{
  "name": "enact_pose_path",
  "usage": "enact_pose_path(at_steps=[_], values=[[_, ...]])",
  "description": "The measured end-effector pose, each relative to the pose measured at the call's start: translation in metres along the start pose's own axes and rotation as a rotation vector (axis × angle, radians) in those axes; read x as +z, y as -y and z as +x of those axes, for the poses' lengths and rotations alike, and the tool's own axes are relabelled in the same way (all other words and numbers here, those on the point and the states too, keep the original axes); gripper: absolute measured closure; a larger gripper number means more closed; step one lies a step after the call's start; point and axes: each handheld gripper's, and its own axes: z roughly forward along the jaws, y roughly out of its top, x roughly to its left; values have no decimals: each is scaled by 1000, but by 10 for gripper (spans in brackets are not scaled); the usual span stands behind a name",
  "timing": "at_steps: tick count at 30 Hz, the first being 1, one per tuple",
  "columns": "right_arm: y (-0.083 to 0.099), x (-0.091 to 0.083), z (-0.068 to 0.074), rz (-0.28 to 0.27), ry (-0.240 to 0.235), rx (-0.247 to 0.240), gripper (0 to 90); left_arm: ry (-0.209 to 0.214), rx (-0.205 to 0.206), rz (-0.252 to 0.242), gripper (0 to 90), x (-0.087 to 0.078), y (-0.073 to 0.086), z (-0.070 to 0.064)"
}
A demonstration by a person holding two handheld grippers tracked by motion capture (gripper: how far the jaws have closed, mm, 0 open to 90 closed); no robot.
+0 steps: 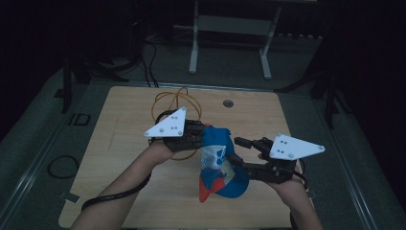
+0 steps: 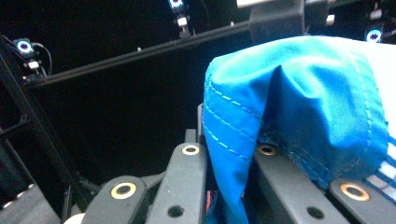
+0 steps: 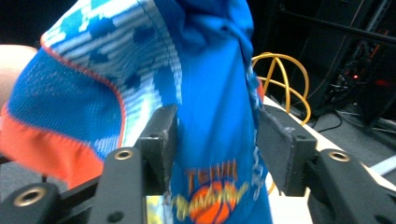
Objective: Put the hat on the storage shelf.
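We start at the left gripper [image 2: 224, 163]: in its own view the two black jaws stand close together with a fold of blue cloth pinched between them, so we take it as clamped on the garment [image 2: 299, 98], a small blue sports garment, a jersey or shorts, we cannot tell which. The right gripper [image 3: 212, 140] stands wider; its jaws sit on either side of a hanging fold of the same garment [image 3: 205, 84]. The left pad seems to press the cloth, while on the right a sliver of gap may remain, so we cannot tell whether it truly has a grip.

In the high view the left gripper [image 1: 198, 135] holds the garment [image 1: 219, 165] at its upper end and the right gripper [image 1: 237, 160] meets it at mid-height from the other side. The garment hangs bunched between the two, lifted above the wooden table [image 1: 124, 143], its red hem lowest.

As we judge it, the pick-up is done and both tools are at the cloth; spreading it, straightening it, and folding or laying it down are all left.

The right gripper view gives us what the high view blurs: an orange basketball print with lettering, a white-patterned panel and an orange trim. It also shows the yellow cable [image 3: 285, 79] looped behind. The left gripper view shows the stitched blue seam up close. The high view alone tells us how the garment hangs over the table and where the yellow cable [image 1: 174, 103] lies, beyond the left gripper.
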Motion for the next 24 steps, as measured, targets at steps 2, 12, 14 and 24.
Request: enact_pose_path(at_steps=[2, 12, 14, 24], values=[[-1, 0, 0, 2, 1, 2, 621, 1, -12, 2, 886, 2, 0, -1], [-1, -7, 0, -9, 80, -15, 900, 17, -4, 20, 882, 2, 2, -2], [-1, -8, -1, -10, 80, -12, 900, 17, -7, 26, 877, 2, 2, -2], [-3, -24, -10, -36, 113, 11, 900, 0, 26, 103, 857, -18, 3, -12]])
